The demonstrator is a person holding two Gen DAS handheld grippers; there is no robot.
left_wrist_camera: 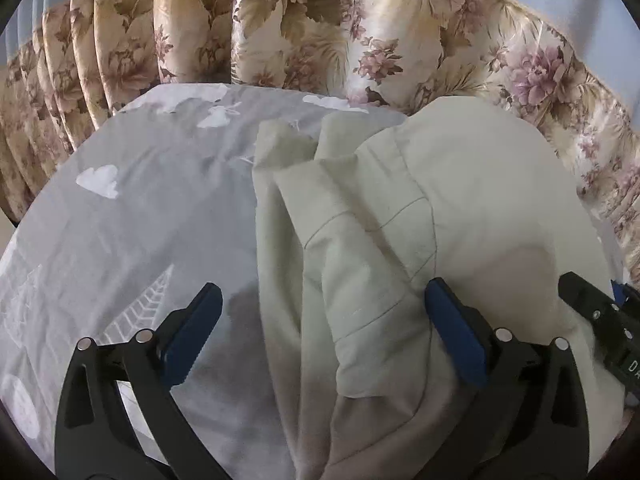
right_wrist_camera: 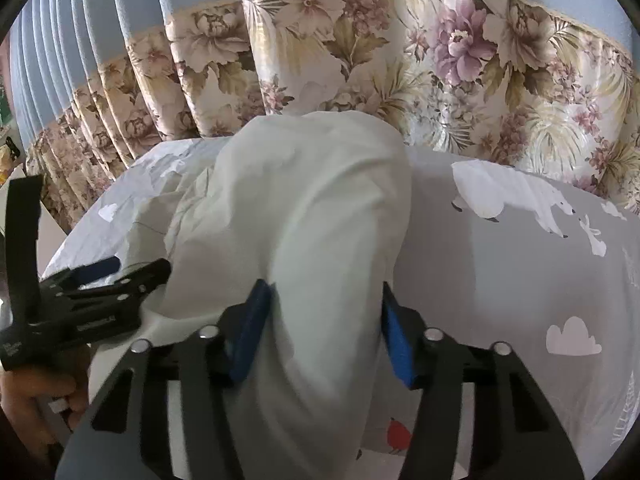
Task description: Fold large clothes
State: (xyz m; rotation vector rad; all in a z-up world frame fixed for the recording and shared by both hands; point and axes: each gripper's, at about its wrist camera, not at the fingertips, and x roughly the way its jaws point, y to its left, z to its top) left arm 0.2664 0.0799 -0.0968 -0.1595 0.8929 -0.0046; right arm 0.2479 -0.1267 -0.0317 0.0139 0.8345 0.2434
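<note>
Garment (left_wrist_camera: 400, 208): cream woven cloth, matt, creased, with visible stitching. Bedsheet (left_wrist_camera: 140, 208): grey printed cotton-like cloth, matt, lightly wrinkled. Curtain (right_wrist_camera: 440, 60): floral fabric with satin sheen. Fingers (right_wrist_camera: 248, 336): blue pads, ridged, on matt black plastic; rivets shiny metal.

One garment (left_wrist_camera: 400, 216), two claws (left (left_wrist_camera: 324, 340), right (right_wrist_camera: 320, 332))
</note>
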